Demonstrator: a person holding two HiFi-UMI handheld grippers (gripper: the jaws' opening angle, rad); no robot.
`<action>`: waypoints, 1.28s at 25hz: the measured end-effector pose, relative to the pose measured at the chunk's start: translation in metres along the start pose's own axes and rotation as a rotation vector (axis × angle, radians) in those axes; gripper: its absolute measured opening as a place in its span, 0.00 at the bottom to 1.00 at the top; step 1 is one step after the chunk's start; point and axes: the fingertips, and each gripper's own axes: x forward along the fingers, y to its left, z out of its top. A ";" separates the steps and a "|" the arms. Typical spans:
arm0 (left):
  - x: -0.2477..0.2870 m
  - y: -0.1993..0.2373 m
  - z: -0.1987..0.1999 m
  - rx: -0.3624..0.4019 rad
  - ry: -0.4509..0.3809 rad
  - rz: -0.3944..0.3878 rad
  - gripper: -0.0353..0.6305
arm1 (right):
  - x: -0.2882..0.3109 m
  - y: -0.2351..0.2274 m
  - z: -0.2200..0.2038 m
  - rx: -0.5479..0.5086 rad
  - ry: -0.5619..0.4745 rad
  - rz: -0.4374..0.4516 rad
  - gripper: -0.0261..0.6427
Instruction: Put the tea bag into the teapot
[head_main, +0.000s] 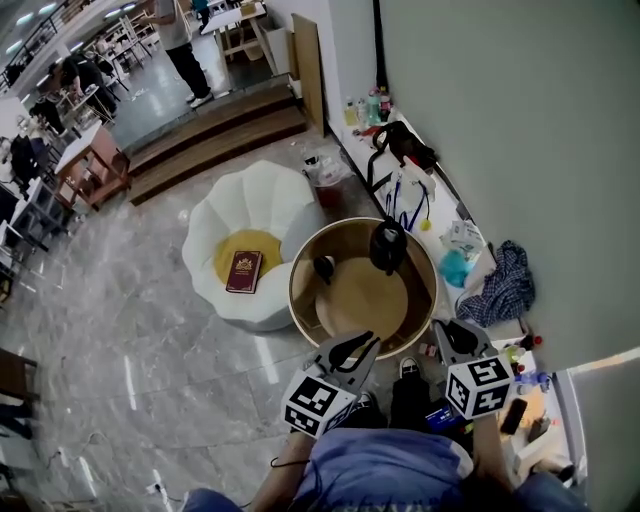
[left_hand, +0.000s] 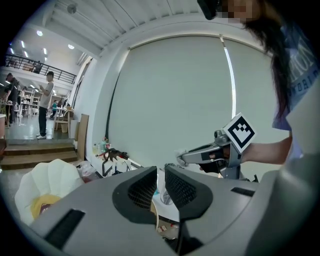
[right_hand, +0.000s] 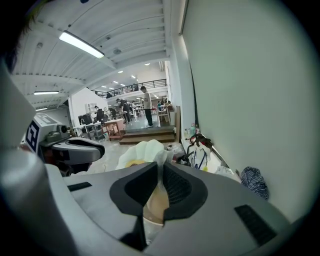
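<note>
Glossy marble floor surrounded the round, raised-rim wooden worktop, with the dark teapot at its far edge. The right gripper's jaws pinched the papery tea bag; the left gripper's jaws stood narrowly apart, empty.

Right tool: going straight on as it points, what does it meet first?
Likely the black teapot on the round table; right tool, holding the tea bag, aims across it toward the white chair. Depth unclear.

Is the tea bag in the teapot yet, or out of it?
Out: the right gripper pinches the tea bag, away from the teapot.
</note>
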 end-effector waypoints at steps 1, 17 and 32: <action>0.003 0.001 0.000 -0.003 0.004 -0.001 0.12 | 0.003 -0.004 0.000 0.001 0.004 0.000 0.11; 0.094 0.063 0.018 -0.055 0.053 0.104 0.12 | 0.125 -0.083 0.049 -0.051 0.058 0.127 0.11; 0.174 0.114 0.016 -0.144 0.110 0.169 0.12 | 0.245 -0.136 0.062 -0.136 0.179 0.267 0.11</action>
